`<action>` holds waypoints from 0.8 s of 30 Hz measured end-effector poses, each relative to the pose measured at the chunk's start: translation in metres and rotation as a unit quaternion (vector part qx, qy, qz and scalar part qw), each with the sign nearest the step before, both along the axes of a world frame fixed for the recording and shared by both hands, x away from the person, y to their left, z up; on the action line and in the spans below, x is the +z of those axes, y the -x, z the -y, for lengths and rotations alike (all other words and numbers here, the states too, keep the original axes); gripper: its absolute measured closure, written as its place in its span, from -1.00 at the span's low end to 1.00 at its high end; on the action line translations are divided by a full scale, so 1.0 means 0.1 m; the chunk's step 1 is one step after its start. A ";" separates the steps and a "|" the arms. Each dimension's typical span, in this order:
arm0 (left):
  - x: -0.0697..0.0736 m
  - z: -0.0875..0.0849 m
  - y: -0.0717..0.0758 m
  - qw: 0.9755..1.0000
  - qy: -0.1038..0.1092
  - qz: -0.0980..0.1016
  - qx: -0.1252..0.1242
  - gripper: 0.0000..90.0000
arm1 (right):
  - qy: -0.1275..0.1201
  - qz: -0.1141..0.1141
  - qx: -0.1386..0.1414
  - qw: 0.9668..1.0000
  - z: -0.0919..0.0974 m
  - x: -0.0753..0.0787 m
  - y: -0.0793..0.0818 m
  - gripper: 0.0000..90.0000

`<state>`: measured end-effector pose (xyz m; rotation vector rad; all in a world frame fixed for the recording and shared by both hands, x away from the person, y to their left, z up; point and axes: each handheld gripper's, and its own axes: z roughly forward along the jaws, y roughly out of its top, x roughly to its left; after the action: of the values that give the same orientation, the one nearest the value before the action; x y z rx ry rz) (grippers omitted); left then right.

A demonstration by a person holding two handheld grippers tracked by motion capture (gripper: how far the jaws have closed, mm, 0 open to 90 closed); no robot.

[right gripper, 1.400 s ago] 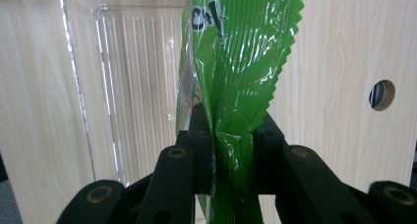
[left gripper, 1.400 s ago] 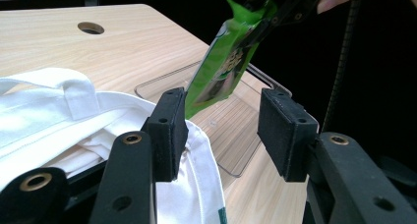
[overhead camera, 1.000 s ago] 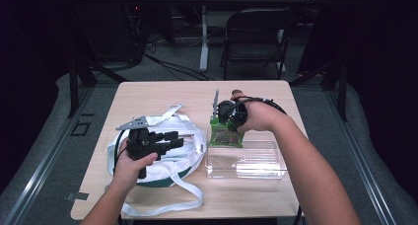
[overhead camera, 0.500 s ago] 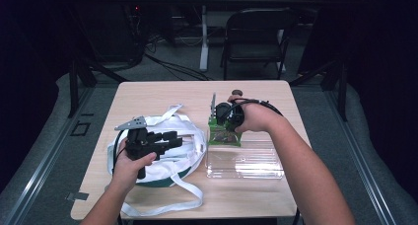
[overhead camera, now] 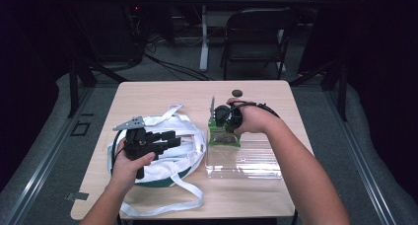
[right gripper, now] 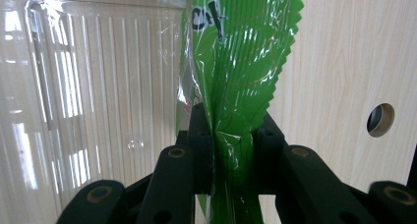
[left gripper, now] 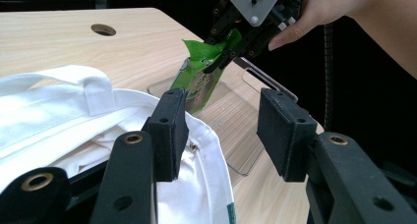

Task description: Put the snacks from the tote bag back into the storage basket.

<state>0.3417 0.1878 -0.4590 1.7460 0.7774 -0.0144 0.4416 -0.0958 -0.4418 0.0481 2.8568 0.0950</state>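
Note:
My right gripper [overhead camera: 222,124] is shut on the top edge of a green snack packet [overhead camera: 224,137], which hangs with its lower end at the left end of a clear plastic tray [overhead camera: 246,162]. The right gripper view looks down the crinkled packet [right gripper: 236,47], pinched between my jaws [right gripper: 231,121], onto the ribbed tray [right gripper: 88,86]. My left gripper [overhead camera: 172,136] lies over a white tote bag [overhead camera: 167,158], pointing right. Its jaws [left gripper: 223,121] stand apart with nothing between them; the left pad [left gripper: 169,130] is at the bag's rim [left gripper: 59,111]. Beyond them hangs the packet [left gripper: 199,81] under the right gripper [left gripper: 236,37].
The wooden table [overhead camera: 157,94] has a round cable hole [overhead camera: 237,93] near its far edge. The bag's long white straps [overhead camera: 187,193] trail toward the front edge. A dark chair [overhead camera: 256,32] stands behind the table.
My right gripper has come down a little with the green packet, bringing it closer to the tray. The left gripper has stayed on the bag.

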 end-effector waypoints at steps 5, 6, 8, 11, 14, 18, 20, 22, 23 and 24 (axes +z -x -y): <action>0.00 -0.01 0.00 1.000 0.000 0.000 0.000 0.19 | 0.001 0.000 0.000 1.000 -0.01 -0.04 -0.04 0.68; 0.00 -0.01 0.00 1.000 -0.001 -0.001 0.000 0.19 | 0.000 0.000 0.000 1.000 -0.01 -0.05 -0.04 0.68; -0.01 -0.02 -0.01 1.000 0.000 0.000 0.002 0.19 | 0.000 0.000 -0.002 1.000 -0.01 -0.05 -0.06 0.67; -0.01 -0.02 -0.01 1.000 0.000 -0.001 0.003 0.19 | -0.006 -0.001 -0.006 1.000 0.00 -0.05 -0.08 0.64; -0.01 -0.02 -0.01 1.000 -0.002 -0.001 0.003 0.19 | -0.005 0.005 -0.006 1.000 0.00 -0.05 -0.08 0.58; -0.01 -0.02 0.00 1.000 -0.001 0.000 0.003 0.19 | -0.008 0.015 -0.011 1.000 0.00 -0.05 -0.08 0.44; 0.00 -0.02 0.00 1.000 -0.002 0.000 0.003 0.19 | -0.009 0.022 -0.014 1.000 0.00 -0.04 -0.09 0.36; 0.00 -0.02 0.00 1.000 -0.002 0.000 0.003 0.19 | -0.007 0.029 -0.014 0.999 0.00 -0.04 -0.09 0.30; 0.00 -0.02 0.00 1.000 -0.002 0.001 0.003 0.19 | -0.009 0.033 -0.016 0.999 0.00 -0.04 -0.09 0.26; 0.00 -0.02 0.00 1.000 -0.001 0.001 0.003 0.19 | -0.011 0.034 -0.017 0.999 0.01 -0.04 -0.09 0.26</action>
<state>0.3420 0.1894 -0.4594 1.7462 0.7817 -0.0083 0.4505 -0.0967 -0.4461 0.0952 2.7857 0.1185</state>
